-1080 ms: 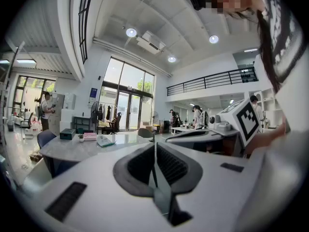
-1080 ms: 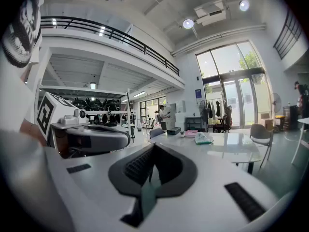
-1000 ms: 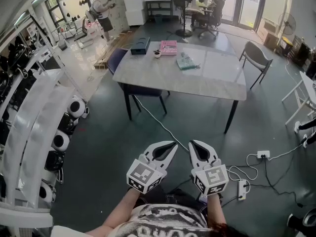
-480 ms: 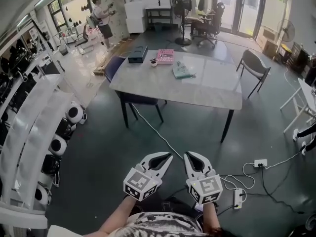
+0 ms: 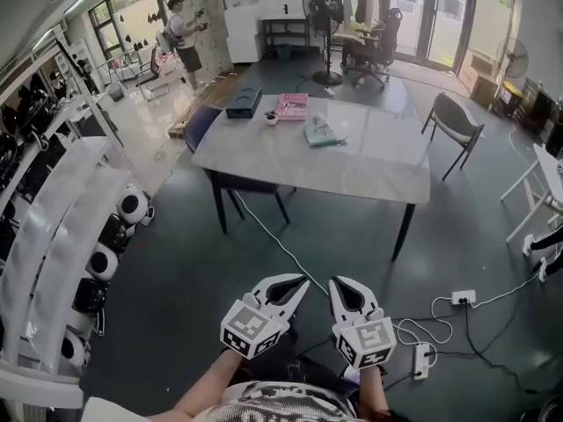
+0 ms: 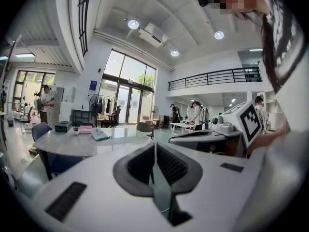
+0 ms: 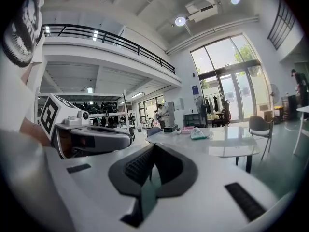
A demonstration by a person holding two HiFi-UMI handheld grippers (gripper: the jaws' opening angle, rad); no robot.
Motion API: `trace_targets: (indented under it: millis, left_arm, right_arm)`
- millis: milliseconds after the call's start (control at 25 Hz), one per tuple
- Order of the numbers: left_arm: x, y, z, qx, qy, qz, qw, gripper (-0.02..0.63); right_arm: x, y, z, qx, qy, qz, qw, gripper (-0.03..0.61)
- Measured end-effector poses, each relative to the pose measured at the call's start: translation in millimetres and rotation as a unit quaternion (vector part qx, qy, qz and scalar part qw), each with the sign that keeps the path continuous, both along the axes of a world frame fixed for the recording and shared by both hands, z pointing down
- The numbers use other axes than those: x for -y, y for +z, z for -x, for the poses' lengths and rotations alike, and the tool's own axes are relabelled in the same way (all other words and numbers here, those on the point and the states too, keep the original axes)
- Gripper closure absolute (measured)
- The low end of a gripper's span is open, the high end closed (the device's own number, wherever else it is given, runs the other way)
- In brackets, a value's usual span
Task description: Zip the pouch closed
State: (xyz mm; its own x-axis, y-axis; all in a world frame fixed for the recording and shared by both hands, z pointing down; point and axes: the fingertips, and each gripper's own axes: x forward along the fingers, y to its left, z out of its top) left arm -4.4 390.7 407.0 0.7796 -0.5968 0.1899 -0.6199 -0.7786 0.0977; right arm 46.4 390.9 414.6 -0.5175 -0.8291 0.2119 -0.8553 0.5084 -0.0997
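Pouch: a pale green, soft, crumpled pouch lay flat on the grey bench, toward its far side, near a pink book and to that book's right.
Pouch detail: its zip, and whether it stood open or closed, were too small to tell in any view.
Pouch and claws: they were well apart; neither claw touched the pouch, and bare floor lay between.
Left claw: the left claw was held low in front of the person's body, jaws together with nothing between them.
Right claw: the right claw was just beside the left one, jaws likewise together and empty.
Also on the bench: a dark teal box sat at the far left corner, with a small cup between it and the pink book.
Writing: no print could be read. The book's cover marks were too small, and each claw's cube showed only black-and-white square markers.
Around: a grey chair stood off the bench's right end. A white power strip with cables lay on the floor near the right claw.
Cut off: the person's arms and patterned shirt were cropped by the lower edge of the head view.
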Motion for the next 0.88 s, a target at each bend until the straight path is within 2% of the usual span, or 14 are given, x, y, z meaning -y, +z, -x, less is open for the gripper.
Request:
trace_targets:
  millis: [240,440,880]
  left_arm:
    - [31.8,-2.5,-23.2,-0.001,0.026,-0.012,0.9996,0.592]
    - [69.3,6.9,-31.6,-0.004,0.039,-0.004,0.9992,0.592]
    - [223.3,11.0,-4.8,-0.009,0.047,0.000,0.9989,0.592]
  right_arm:
    - [23.8,3.9,-16.6,-0.001,0.020,0.001,1.000,0.584]
    - [59.4,13.6,-21.1,-0.001,0.028,0.013,1.000,0.584]
    - [217.4,15.6,2.3,0.000,0.036,0.026,0.999,0.584]
